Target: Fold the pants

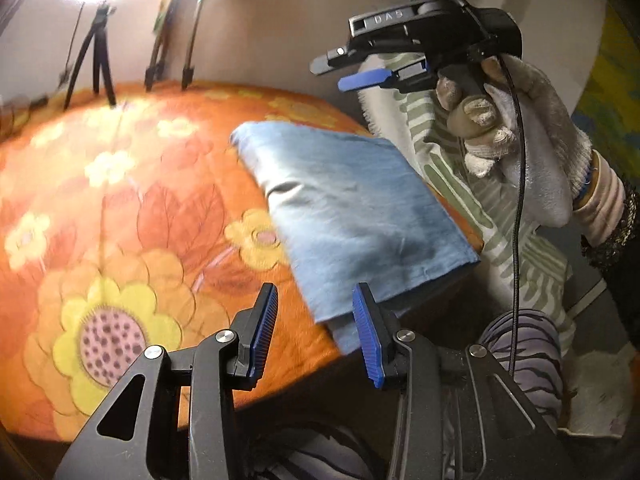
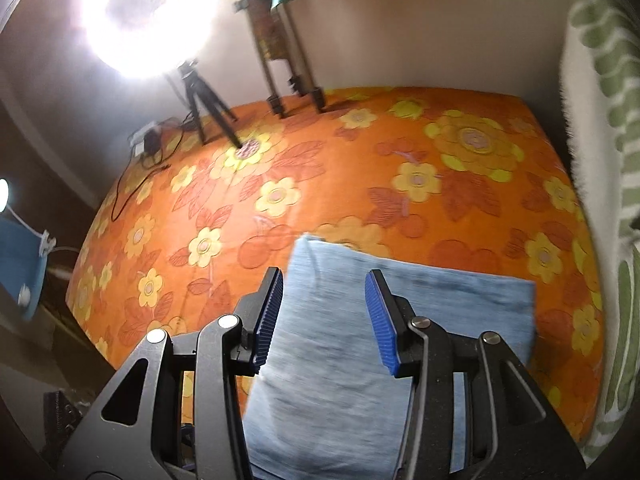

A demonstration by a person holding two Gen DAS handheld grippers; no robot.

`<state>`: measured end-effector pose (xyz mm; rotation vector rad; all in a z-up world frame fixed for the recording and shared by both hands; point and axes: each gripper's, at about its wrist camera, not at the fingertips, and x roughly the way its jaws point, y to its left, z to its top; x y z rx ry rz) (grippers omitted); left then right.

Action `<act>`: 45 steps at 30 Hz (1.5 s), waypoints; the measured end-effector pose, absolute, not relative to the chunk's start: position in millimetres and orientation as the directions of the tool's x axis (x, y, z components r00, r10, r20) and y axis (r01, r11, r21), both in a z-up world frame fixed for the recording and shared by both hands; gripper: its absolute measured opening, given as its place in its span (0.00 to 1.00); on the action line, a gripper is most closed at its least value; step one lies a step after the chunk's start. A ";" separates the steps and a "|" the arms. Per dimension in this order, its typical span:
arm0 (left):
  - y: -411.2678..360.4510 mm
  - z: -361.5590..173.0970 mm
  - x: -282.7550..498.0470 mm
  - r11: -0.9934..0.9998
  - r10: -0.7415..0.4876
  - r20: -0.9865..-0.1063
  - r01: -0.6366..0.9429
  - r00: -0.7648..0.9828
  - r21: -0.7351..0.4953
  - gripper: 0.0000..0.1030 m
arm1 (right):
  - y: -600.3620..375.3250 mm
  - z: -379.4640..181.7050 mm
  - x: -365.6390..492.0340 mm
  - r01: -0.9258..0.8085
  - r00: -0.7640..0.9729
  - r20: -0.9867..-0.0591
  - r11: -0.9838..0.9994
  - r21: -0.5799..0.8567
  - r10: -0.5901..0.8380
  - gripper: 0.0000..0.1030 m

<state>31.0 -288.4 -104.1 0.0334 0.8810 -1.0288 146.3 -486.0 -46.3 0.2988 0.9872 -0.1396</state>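
The light-blue pants point(image 1: 352, 200) lie folded into a flat rectangle on the orange flowered cover point(image 1: 120, 208), near its right edge. My left gripper point(image 1: 315, 292) hovers open over the cover by the fold's near corner, and its fingers hold nothing. A gloved hand point(image 1: 520, 140) holds my right gripper point(image 1: 344, 70) up in the air beyond the pants, fingers apart. In the right wrist view the right gripper point(image 2: 324, 276) stands open above the folded pants point(image 2: 460, 300). The cloth shows through the gap and neither pad touches it.
A bright ring light point(image 2: 148, 12) on a tripod point(image 1: 96, 60) stands at the far side, beside other stand legs point(image 2: 296, 92) and a cable with a plug block point(image 2: 148, 140). A white and green striped cloth point(image 1: 440, 152) hangs along the right edge. A striped trouser knee point(image 1: 528, 344) is close.
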 end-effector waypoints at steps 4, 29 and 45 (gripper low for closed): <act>-290.1 -118.0 37.0 0.535 -0.751 -0.639 0.721 0.167 -0.440 0.36 | -469.1 -66.7 174.2 0.249 0.485 -0.875 0.956 0.159 0.019 0.46; -301.9 -128.6 38.0 0.450 -0.818 -0.567 0.721 0.096 -0.527 0.08 | -444.0 -141.5 248.0 0.275 0.248 -0.947 0.952 -0.134 -0.205 0.46; -283.2 -104.0 22.8 0.449 -0.823 -0.548 0.761 0.148 -0.469 0.00 | -445.1 -134.6 236.3 0.236 0.310 -0.934 0.966 -0.105 -0.177 0.16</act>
